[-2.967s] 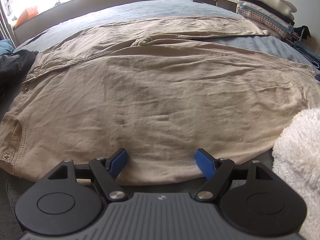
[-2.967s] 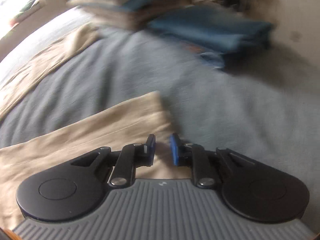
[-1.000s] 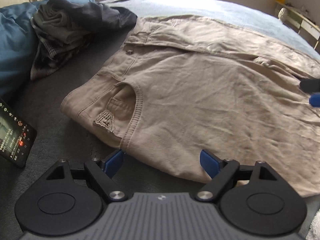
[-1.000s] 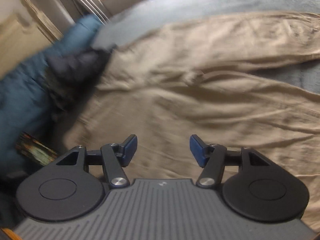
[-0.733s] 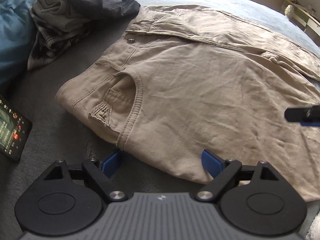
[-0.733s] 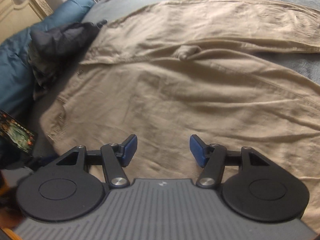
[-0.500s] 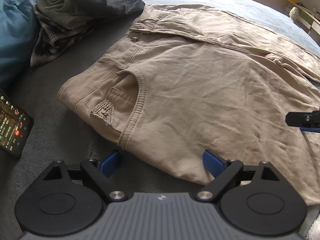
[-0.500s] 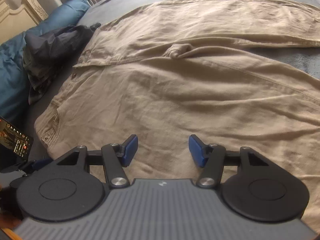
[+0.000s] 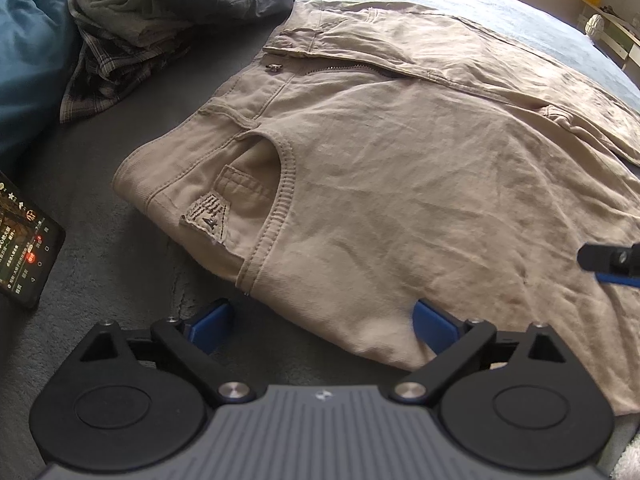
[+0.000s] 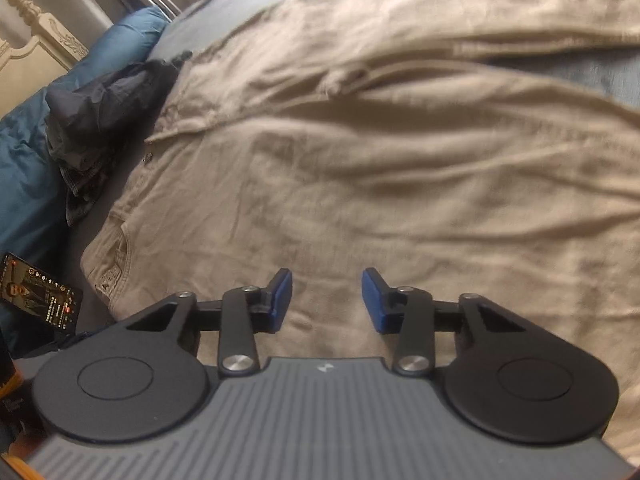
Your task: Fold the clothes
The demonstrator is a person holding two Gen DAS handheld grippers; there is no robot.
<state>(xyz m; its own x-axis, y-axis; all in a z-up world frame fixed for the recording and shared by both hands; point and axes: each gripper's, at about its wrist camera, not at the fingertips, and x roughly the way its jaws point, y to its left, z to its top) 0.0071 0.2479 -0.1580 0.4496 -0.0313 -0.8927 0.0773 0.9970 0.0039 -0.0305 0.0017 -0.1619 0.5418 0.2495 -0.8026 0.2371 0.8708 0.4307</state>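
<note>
Beige trousers (image 9: 400, 184) lie spread flat on the grey bed, waistband to the left, one leg folded over along the far side. My left gripper (image 9: 324, 326) sits low at the near hip edge of the trousers; its jaws are opening wide and straddle that edge, pads apart from the cloth. My right gripper (image 10: 326, 300) hovers over the trousers (image 10: 380, 180) near the seat; its jaws are closing with only flat cloth beneath them and nothing pinched. Its fingers (image 9: 608, 262) show at the right edge of the left wrist view.
A pile of dark and plaid clothes (image 9: 160, 20) lies left of the waistband, against a blue duvet (image 9: 28, 60). A lit phone (image 9: 24, 248) rests on the grey blanket (image 9: 120, 128) at the near left. A carved headboard (image 10: 36, 40) stands far left.
The left gripper's jaws have spread wider at the trousers' near edge. The right gripper has sunk closer to the cloth and its jaws have narrowed.
</note>
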